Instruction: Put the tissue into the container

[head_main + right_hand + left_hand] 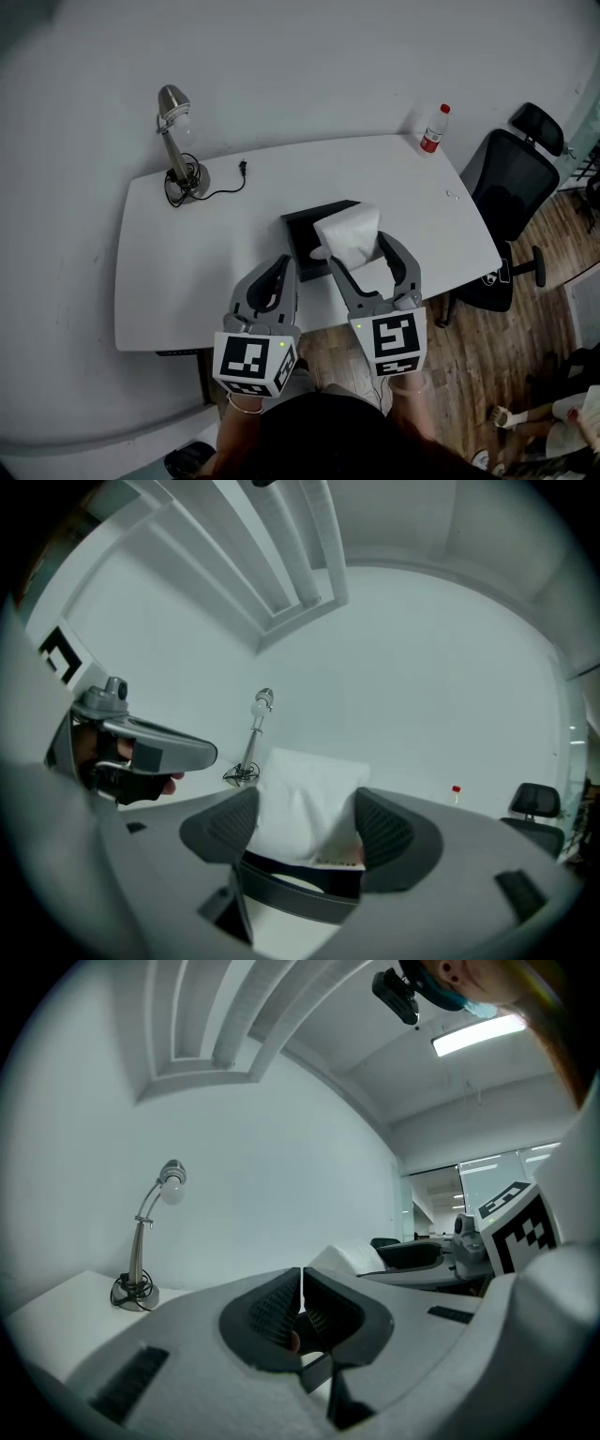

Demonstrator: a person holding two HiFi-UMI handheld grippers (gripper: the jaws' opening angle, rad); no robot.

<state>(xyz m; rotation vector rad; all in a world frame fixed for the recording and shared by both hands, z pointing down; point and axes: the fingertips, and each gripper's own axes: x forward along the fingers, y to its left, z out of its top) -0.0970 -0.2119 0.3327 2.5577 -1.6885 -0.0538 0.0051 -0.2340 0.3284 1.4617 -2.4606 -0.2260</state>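
A white tissue pack (349,233) is clamped between the jaws of my right gripper (361,246) and held up over the near part of the white table (187,272). In the right gripper view the tissue pack (307,803) fills the gap between both pads. Just behind and under it sits a black container (307,234), partly hidden by the pack. My left gripper (283,272) hovers to the left of the container, jaws pressed together with nothing in them; in its own view the left gripper (301,1309) shows no gap between the pads.
A silver desk lamp (176,136) with a coiled cord stands at the table's back left. A bottle with a red cap (433,128) is at the back right corner. A black office chair (511,187) stands right of the table on wood floor.
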